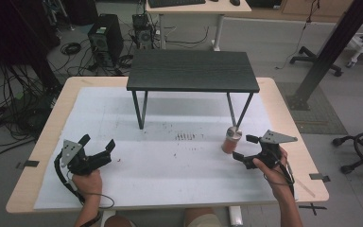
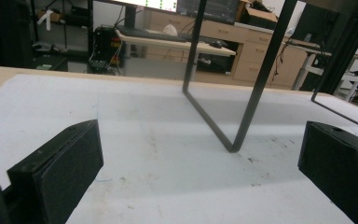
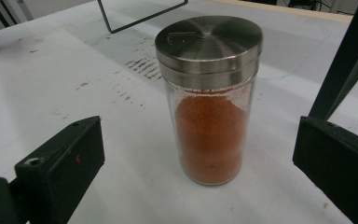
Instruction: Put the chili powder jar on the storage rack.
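Between the black jaws of the right gripper (image 3: 196, 163) stands a clear glass spice jar (image 3: 209, 107) with orange-red powder inside and a brushed silver metal lid (image 3: 209, 39). The white table cover (image 1: 170, 156) under it is marked with small dark specks and a patch of short dark streaks, and the tabletop rim (image 1: 38, 156) around it is pale wood. The left gripper (image 1: 97, 144) is black too, with a grey plate on top. Beyond its jaws stands a small black shelf (image 1: 192, 71) with a dark wood grain and thin black metal legs.
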Action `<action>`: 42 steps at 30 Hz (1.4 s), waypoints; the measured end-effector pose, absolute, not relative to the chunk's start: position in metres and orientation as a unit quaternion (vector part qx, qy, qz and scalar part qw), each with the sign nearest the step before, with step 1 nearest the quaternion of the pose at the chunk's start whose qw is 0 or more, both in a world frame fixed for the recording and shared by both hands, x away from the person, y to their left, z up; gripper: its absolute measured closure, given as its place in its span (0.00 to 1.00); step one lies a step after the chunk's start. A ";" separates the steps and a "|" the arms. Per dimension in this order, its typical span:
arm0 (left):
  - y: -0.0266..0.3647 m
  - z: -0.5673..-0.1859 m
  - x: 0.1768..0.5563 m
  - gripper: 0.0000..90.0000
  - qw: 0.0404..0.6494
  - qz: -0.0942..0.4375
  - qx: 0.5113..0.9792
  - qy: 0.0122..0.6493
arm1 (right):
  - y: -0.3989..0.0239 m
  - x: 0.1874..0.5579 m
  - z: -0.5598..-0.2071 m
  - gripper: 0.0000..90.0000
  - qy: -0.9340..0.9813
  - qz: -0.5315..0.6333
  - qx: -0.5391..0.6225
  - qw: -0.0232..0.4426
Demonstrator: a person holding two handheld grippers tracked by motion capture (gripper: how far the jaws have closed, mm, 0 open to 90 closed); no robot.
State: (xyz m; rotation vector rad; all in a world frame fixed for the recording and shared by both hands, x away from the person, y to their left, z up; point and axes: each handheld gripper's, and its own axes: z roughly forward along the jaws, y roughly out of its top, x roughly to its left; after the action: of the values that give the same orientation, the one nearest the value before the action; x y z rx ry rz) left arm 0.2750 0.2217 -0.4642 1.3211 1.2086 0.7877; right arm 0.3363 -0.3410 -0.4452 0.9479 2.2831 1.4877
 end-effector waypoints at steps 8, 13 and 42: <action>0.222 -0.464 0.275 0.00 0.558 0.334 0.560 0.513 | -0.333 0.341 -0.447 0.02 0.787 0.511 0.323 0.126; 0.222 -0.464 0.275 0.00 0.558 0.334 0.561 0.512 | -0.329 0.343 -0.448 0.02 0.786 0.511 0.323 0.126; 0.222 -0.464 0.275 0.00 0.560 0.333 0.559 0.513 | -0.319 0.351 -0.451 0.02 0.785 0.508 0.329 0.127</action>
State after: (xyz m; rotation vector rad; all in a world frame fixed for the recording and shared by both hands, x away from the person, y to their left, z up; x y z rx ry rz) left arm 0.2747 0.2220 -0.4642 1.3180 1.2092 0.7849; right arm 0.3513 -0.3185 -0.4514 0.9589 2.2855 1.4797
